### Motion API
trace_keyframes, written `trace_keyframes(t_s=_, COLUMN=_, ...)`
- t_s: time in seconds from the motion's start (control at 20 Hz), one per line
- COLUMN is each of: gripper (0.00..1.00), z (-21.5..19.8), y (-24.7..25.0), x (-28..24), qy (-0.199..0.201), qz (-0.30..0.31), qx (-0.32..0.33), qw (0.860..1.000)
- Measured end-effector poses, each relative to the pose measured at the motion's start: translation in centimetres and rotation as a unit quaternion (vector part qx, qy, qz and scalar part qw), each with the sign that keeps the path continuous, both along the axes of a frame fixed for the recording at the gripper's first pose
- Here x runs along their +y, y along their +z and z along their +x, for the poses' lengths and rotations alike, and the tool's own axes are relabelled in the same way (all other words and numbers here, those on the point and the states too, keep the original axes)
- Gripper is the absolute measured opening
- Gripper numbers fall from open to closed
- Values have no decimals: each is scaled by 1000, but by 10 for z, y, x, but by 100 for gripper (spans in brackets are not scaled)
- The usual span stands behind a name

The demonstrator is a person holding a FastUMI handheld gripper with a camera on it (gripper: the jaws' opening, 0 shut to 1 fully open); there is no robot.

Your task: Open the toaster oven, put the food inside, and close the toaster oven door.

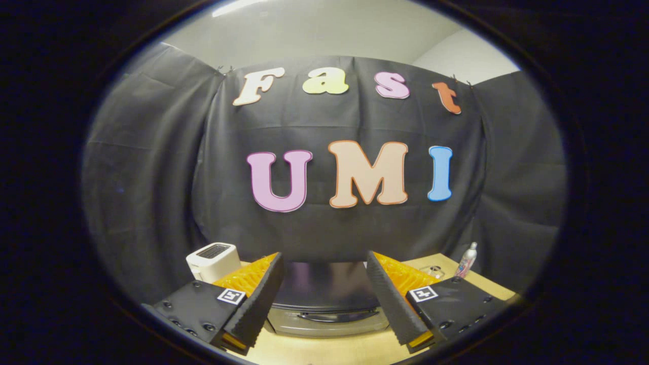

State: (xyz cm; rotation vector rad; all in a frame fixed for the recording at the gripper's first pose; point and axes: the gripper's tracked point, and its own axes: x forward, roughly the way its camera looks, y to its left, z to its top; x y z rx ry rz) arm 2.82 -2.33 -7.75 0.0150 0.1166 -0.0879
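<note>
A light wooden table (334,350) carries the toaster oven (327,296), standing beyond the parted fingers of the gripper (324,284), its door closed. A white toaster (213,261) stands beside it to one side; a small bottle (467,259) stands at the far corner opposite.

A white pop-up toaster (213,260) stands upright at the far left of the bench (324,350), close to the black cloth wall (152,177). Its top face carries a dark slot opening. The bench surface is light wood.

At the far right of the bench, a small white bottle (467,259) stands upright just in front of the cloth wall. It bears coloured markings too small to make out. Near the bottle, to its left, a clear glass item (432,271) rests on the bench; its form cannot be told.

Above the cloth wall, a pale ceiling (324,35) is visible.
</note>
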Motion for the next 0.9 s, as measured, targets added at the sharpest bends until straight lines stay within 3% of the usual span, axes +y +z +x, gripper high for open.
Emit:
trace_keyframes(t_s=0.35, gripper=98, z=22, y=-51, x=-25, qy=-20, qz=20, qx=4, qw=1000)
trace_keyframes(t_s=0.9, gripper=98, z=45, y=-129, x=-19, qy=-20, qz=60, qx=-4, qw=998)
